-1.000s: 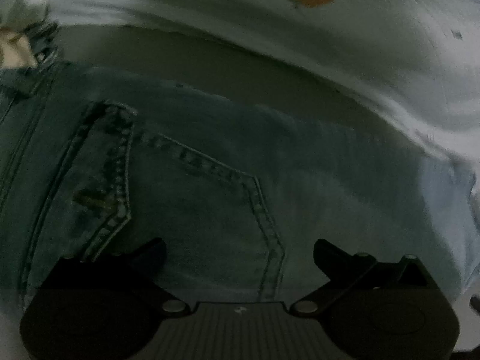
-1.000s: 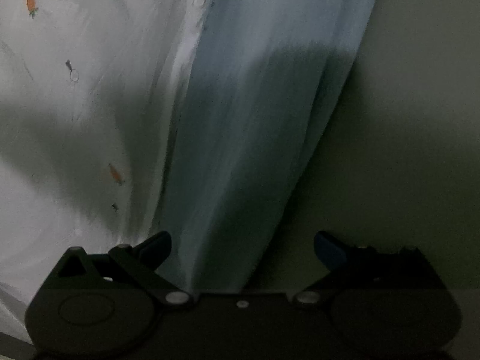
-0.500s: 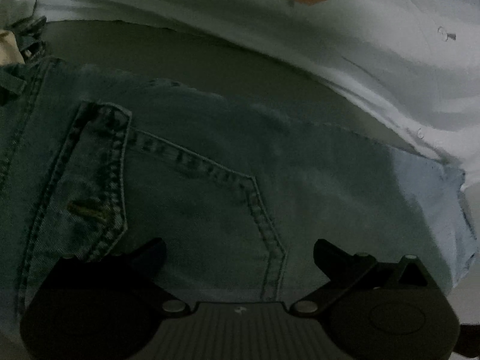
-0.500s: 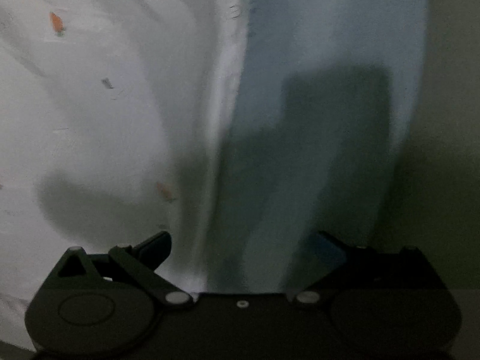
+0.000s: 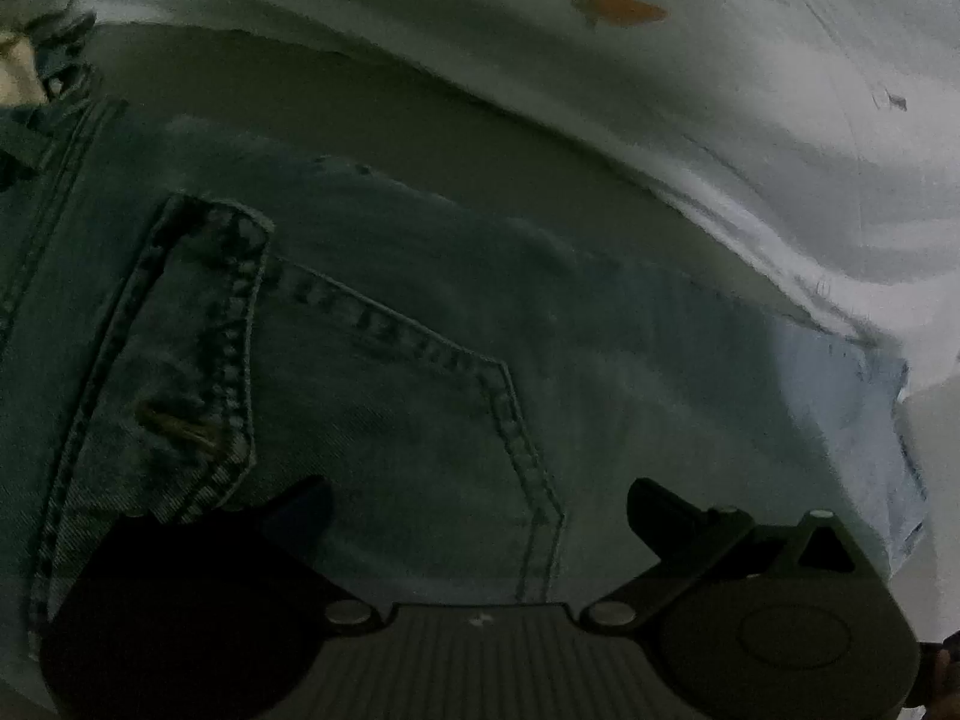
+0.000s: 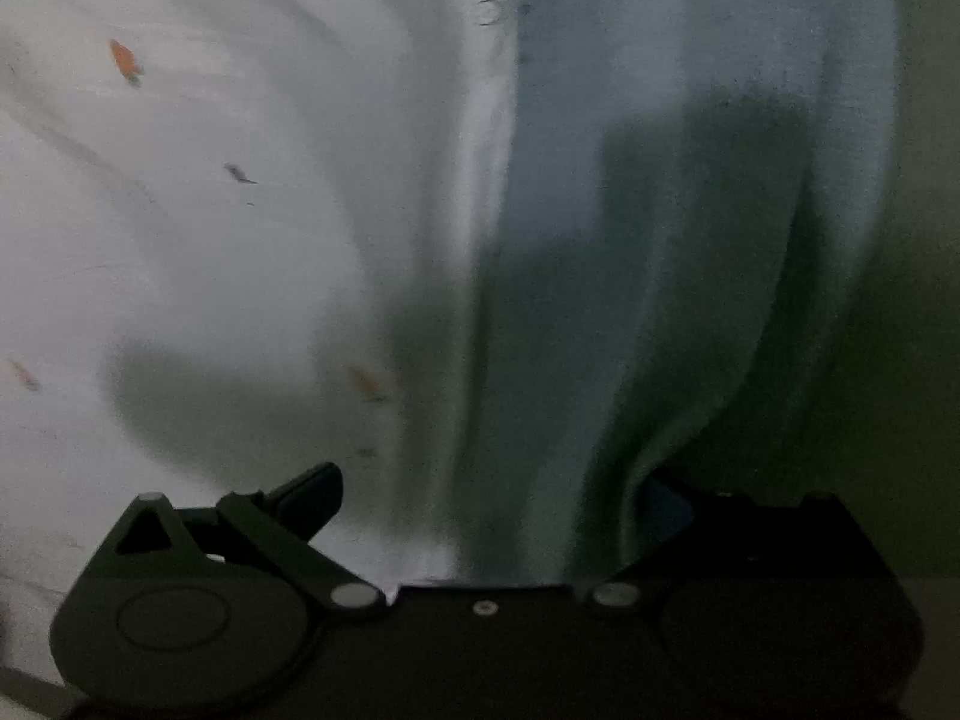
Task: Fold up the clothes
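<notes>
From the left wrist camera, the left gripper point(image 5: 479, 495) hangs low over a pair of jeans point(image 5: 372, 372), its two dark fingers spread wide with nothing between them but the denim lying underneath. The jeans fill most of this view, back side up. A stitched back pocket point(image 5: 336, 396) sits right ahead of the gripper, its pointed bottom corner just beyond the right finger point(image 5: 666, 516). Beyond the jeans runs a strip of dim, greenish surface point(image 5: 372, 120), and past that lies a white cloth point(image 5: 750, 90) with a small orange carrot print point(image 5: 618, 9). To the right of the pocket the denim ends in a paler, brighter-lit edge point(image 5: 840, 396) that meets the white cloth. The light is poor and whether the fingertips touch the denim is hard to tell.

From the right wrist camera, the right gripper point(image 6: 489, 495) is also released, fingers wide apart. A long pale-blue stretch of the jeans point(image 6: 660, 240) runs away from it, straight out from between the fingers; a fold of it bunches against the right finger point(image 6: 666, 504). Left of the jeans spreads the same white cloth point(image 6: 210, 240), dotted with little orange carrots point(image 6: 125, 60) and crossed by a dark shadow. Right of the jeans is the dull greenish surface point(image 6: 900, 360). The picture is blurred.
</notes>
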